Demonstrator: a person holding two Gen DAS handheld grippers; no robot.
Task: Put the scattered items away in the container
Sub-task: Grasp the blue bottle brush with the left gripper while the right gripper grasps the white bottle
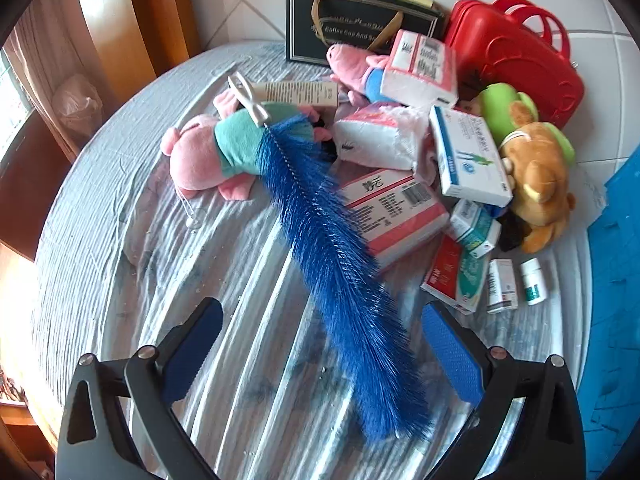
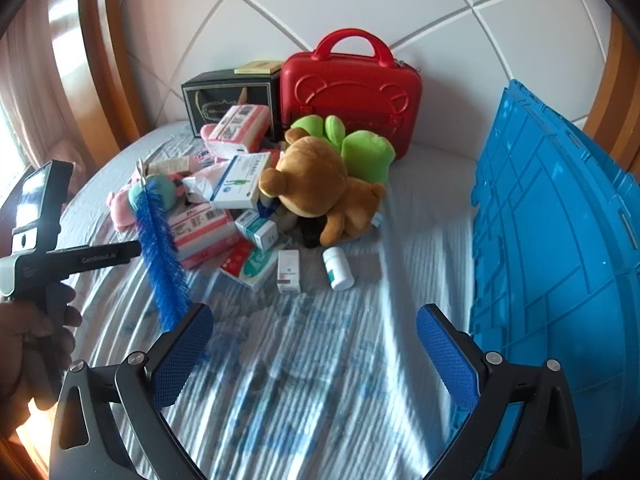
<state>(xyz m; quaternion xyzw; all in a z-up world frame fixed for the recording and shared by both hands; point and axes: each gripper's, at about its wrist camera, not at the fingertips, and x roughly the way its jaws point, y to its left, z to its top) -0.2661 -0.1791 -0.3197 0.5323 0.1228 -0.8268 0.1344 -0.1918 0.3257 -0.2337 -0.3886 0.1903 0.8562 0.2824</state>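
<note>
Almost nothing is being shown as tidied yet. The blue bottle brush (image 1: 332,240), pink pig toy (image 1: 208,156), tissue packs (image 1: 394,208), medicine boxes (image 1: 468,156), brown bear (image 2: 316,184) and white bottle (image 2: 338,268) are all lying heaped on the bed (image 2: 300,360), well apart from the blue crate (image 2: 560,240) standing at the right. The left hand-held gripper (image 1: 320,348) is being held released over the brush; the right hand-held gripper (image 2: 316,356) is likewise released and empty.

"GenRobot.AI" on the left tongs' black body (image 2: 98,259).
</note>
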